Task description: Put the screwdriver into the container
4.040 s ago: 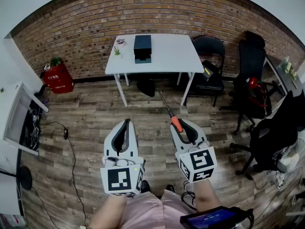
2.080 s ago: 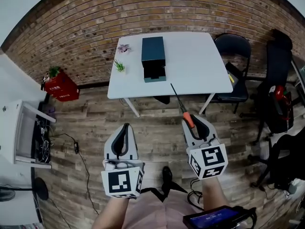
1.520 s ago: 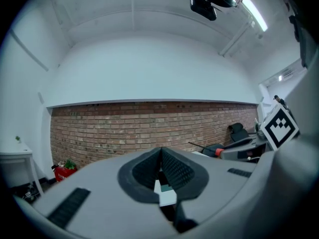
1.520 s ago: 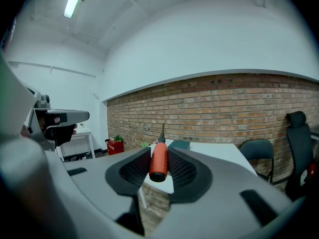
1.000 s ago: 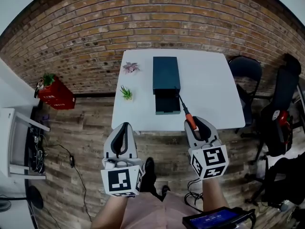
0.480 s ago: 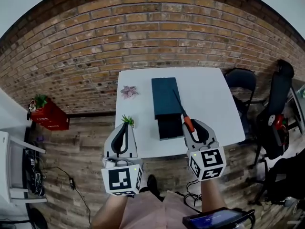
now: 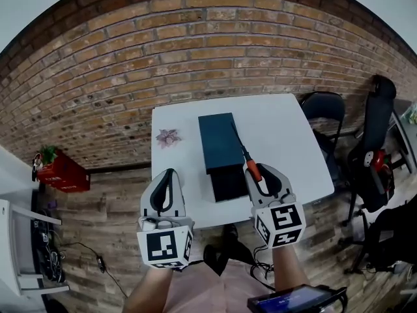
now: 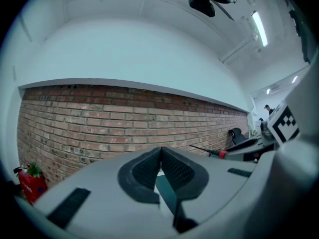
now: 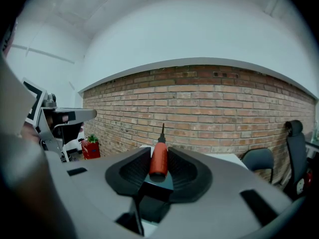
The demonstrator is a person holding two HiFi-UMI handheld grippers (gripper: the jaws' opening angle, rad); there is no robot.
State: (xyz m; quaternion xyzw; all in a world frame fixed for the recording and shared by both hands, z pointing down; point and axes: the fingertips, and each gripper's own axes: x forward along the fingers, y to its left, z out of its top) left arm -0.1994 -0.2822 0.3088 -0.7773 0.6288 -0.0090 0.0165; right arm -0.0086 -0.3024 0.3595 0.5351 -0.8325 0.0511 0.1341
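Far left on the wood floor: red crate with a green plant (image 7: 57, 173), against the brick wall (image 7: 195, 51).

Left gripper (image 7: 169, 175): jaws clenched tip to tip with nothing between them, confirmed in the left gripper view (image 8: 160, 152). It hangs over the near left edge of the white rectangular table (image 7: 290, 139).

Small pink flower ornament (image 7: 167, 136) sits on the table's left side, just beside the container.

Dark teal box-shaped container (image 7: 218, 141) is mid-table, long axis running away from the person. Its drawer (image 7: 229, 182) is pulled out toward the near edge.

Right gripper (image 7: 260, 173): jaws grasping the orange-red-handled screwdriver (image 7: 252, 169) by its handle, one pad on each side (image 9: 159, 159). The thin dark shaft points forward and up, away from the person. In the head view the shaft crosses the container's right edge. The screwdriver is in the grip, not in the container, just right of the open drawer.

Right of the table: black folding chair (image 7: 324, 106), then a black office chair (image 7: 376, 119).

Bottom right: dark device with a blue screen (image 7: 296, 298).
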